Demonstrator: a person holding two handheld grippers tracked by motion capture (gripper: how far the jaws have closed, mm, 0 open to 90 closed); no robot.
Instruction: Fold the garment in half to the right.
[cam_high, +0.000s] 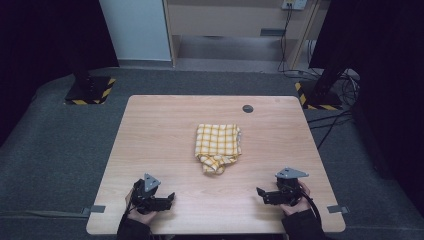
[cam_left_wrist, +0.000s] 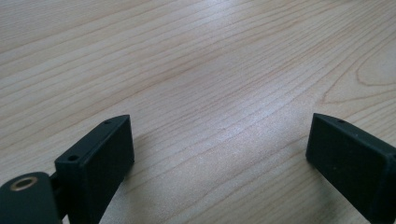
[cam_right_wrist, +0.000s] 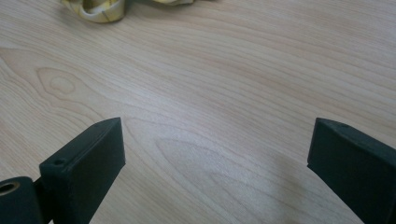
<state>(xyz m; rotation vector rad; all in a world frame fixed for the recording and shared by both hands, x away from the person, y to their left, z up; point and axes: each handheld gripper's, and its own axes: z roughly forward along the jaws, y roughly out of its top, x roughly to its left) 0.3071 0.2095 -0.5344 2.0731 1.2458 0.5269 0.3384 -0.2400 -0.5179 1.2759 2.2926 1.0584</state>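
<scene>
Near the middle of the counter (cam_high: 150, 130) lies my target, the yellow checked cloth (cam_high: 218, 146), folded into a rough square with a bunched, rumpled end trailing toward the near edge. I've got both grippers parked low along that near edge, well apart from the fabric. My left gripper (cam_high: 167, 199) sits by the near-left corner, jaws spread wide and empty, plain wood grain between them in the left gripper view. My right gripper (cam_high: 261, 192) sits toward the near-right corner, jaws likewise wide open with nothing in them, and in the right gripper view I catch the crumpled tip of the cloth (cam_right_wrist: 100, 10) far up ahead, off to the left of my line.

So the step, as I read it, is the reach in. To do it well, I'd bring both grippers forward together, one to each side of that bunched near end, and keep the jaws wide until the lower jaw slides flat along the wood under the cloth. Pinch a single clean edge or corner, not the whole wad, or the layers will drag and the fold will slump. Low, slow, square to the near edge.
</scene>
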